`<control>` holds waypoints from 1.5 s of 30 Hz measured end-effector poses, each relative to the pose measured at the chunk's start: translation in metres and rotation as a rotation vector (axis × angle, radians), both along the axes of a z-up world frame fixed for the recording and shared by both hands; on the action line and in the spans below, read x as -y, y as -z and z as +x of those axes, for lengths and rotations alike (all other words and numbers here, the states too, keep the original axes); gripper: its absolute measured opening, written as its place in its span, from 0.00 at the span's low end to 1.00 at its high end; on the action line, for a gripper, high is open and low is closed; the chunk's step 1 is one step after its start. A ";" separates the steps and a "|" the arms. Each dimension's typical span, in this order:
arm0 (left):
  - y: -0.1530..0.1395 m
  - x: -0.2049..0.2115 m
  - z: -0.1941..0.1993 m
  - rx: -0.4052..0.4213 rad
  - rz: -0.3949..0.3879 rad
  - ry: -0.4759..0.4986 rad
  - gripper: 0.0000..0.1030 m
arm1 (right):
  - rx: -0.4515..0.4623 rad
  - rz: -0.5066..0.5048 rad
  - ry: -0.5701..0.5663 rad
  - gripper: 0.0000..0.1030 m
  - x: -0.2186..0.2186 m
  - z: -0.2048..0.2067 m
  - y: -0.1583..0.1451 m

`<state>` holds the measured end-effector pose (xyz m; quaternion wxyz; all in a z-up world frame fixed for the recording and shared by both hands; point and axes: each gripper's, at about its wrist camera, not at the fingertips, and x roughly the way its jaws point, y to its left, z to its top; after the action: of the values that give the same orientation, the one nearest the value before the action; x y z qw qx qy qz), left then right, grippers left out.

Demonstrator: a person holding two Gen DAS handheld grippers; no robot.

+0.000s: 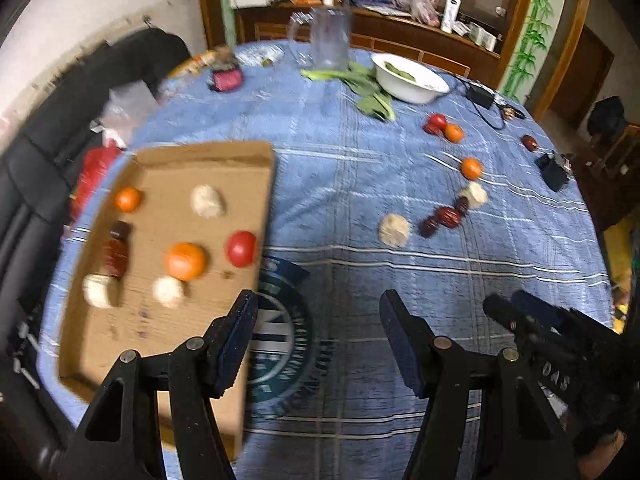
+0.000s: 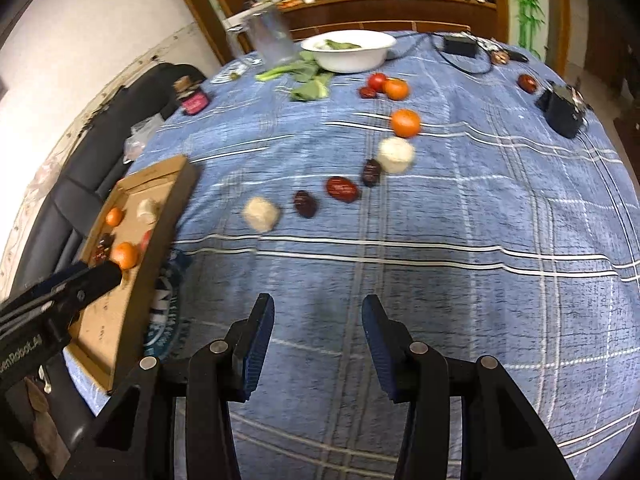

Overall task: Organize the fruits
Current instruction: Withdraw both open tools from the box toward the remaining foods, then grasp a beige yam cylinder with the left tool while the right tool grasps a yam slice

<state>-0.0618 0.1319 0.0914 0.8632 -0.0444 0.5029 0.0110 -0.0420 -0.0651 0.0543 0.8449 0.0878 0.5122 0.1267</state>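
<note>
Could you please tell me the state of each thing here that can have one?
Left claw: open, holding nothing.
Right claw: open, holding nothing.
Cardboard tray: partly filled with fruit.
White bowl: upright, greens inside.
Clear pitcher: upright.

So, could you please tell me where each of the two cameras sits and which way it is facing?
Left wrist: on the left gripper, looking forward over the cardboard tray and blue tablecloth; its own open fingers show, with the right gripper at lower right.
Right wrist: on the right gripper, facing the loose fruit at mid-table; its own open fingers show, with the left gripper entering over the tray.
Shared: tray, white bowl, and the orange beyond a pale chunk.
</note>
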 end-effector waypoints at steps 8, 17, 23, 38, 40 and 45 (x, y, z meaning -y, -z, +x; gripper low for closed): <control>0.030 0.015 0.041 -0.046 -0.103 0.079 0.60 | -0.019 0.029 0.064 0.48 0.028 0.046 0.012; 0.061 0.032 0.093 -0.074 -0.140 0.151 0.46 | -0.006 0.043 0.132 0.48 0.042 0.113 0.017; 0.073 0.042 0.106 -0.077 -0.121 0.202 0.46 | -0.039 0.043 0.133 0.48 0.036 0.138 0.036; 0.068 0.040 0.101 -0.057 -0.117 0.193 0.26 | -0.029 0.042 0.096 0.33 0.028 0.135 0.035; 0.063 0.038 0.096 -0.050 -0.129 0.189 0.26 | -0.020 0.048 0.099 0.33 0.030 0.130 0.030; 0.046 0.026 0.082 -0.020 -0.168 0.174 0.26 | 0.010 0.083 0.097 0.33 0.028 0.112 0.007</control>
<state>0.0204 0.1060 0.0450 0.8490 -0.0724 0.5127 -0.1058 0.0695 -0.0934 0.0470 0.8482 0.1471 0.4974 0.1070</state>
